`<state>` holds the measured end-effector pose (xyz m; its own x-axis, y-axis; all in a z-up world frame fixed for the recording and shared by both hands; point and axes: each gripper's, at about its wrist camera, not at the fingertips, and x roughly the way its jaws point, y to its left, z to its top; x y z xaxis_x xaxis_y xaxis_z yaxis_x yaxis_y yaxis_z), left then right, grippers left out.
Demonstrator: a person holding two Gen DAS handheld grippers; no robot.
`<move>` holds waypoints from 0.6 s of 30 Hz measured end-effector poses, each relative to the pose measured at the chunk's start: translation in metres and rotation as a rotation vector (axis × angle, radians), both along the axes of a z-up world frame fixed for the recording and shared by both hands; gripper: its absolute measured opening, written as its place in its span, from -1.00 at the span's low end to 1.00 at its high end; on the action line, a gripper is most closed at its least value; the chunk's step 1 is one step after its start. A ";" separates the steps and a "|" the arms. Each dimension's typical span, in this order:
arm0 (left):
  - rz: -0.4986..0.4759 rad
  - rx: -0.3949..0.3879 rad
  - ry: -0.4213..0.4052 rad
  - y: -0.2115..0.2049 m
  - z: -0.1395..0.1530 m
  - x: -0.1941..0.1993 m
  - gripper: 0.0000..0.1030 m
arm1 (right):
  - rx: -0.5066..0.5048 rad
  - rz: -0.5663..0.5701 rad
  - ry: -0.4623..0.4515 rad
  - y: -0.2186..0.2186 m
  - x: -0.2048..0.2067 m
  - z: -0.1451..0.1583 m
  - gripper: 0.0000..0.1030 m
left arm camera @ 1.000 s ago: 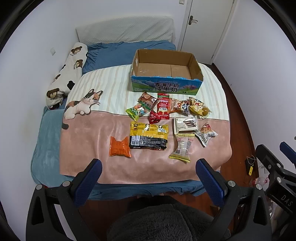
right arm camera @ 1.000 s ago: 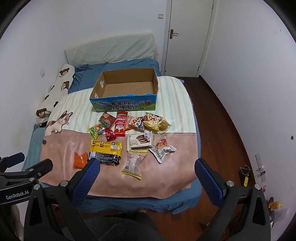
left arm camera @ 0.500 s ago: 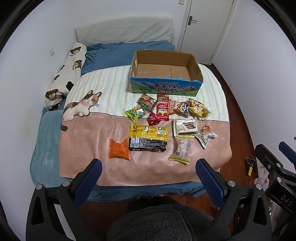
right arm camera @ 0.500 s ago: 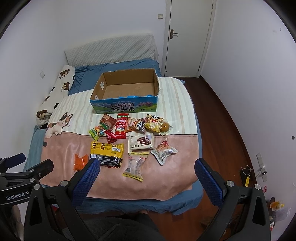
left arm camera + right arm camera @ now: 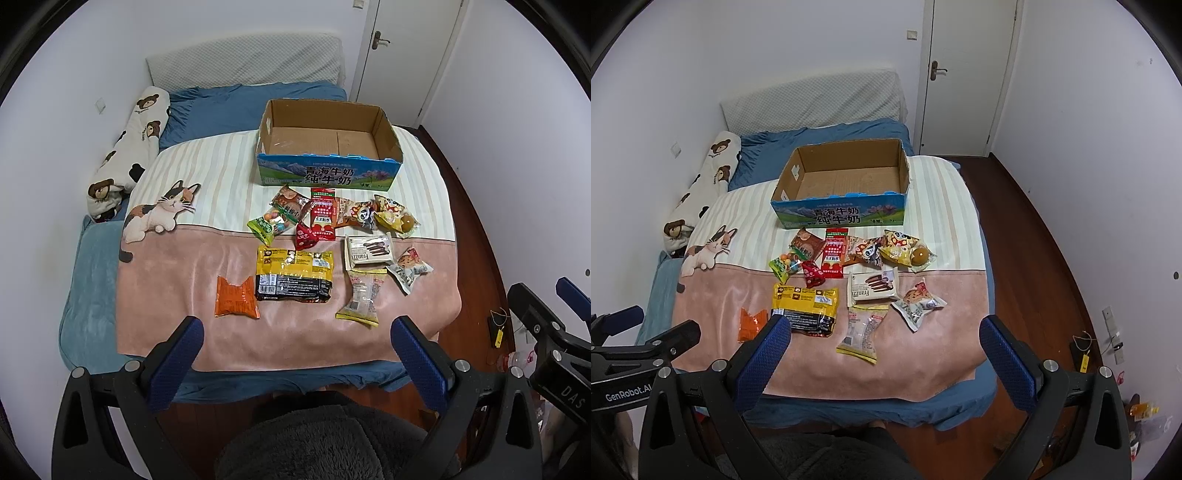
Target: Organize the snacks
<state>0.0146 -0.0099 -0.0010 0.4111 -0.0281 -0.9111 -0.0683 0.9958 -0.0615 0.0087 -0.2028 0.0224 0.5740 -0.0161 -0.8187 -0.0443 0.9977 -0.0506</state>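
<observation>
Several snack packets lie on the pink and striped blanket: an orange packet, a yellow-black bag, a Franzzi box, a clear packet, a red pouch. An empty cardboard box with a blue front stands behind them, also in the right wrist view. My left gripper is open and empty above the bed's near edge. My right gripper is open and empty, above the near edge too. The yellow-black bag lies just beyond its left finger.
The bed has a blue sheet, a bear-print pillow along the left wall and a grey headboard cushion. A white door stands at the back right. Wooden floor runs along the right side, with small items by the wall.
Both grippers have moved slightly nearer the bed, so the snacks and box sit a little lower in view. Both stay open. Nothing on the bed has moved.
</observation>
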 end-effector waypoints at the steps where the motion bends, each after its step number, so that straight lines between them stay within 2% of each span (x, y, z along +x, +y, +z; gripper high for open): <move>1: 0.000 0.001 -0.002 0.001 0.000 0.000 1.00 | 0.001 0.001 -0.001 0.000 0.000 0.000 1.00; 18: -0.005 0.000 -0.023 0.003 0.002 -0.007 1.00 | 0.008 0.002 -0.010 0.001 0.000 0.002 1.00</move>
<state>0.0072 -0.0067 0.0011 0.4321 -0.0298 -0.9014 -0.0620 0.9961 -0.0626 0.0089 -0.2022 0.0245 0.5822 -0.0084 -0.8130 -0.0461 0.9980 -0.0433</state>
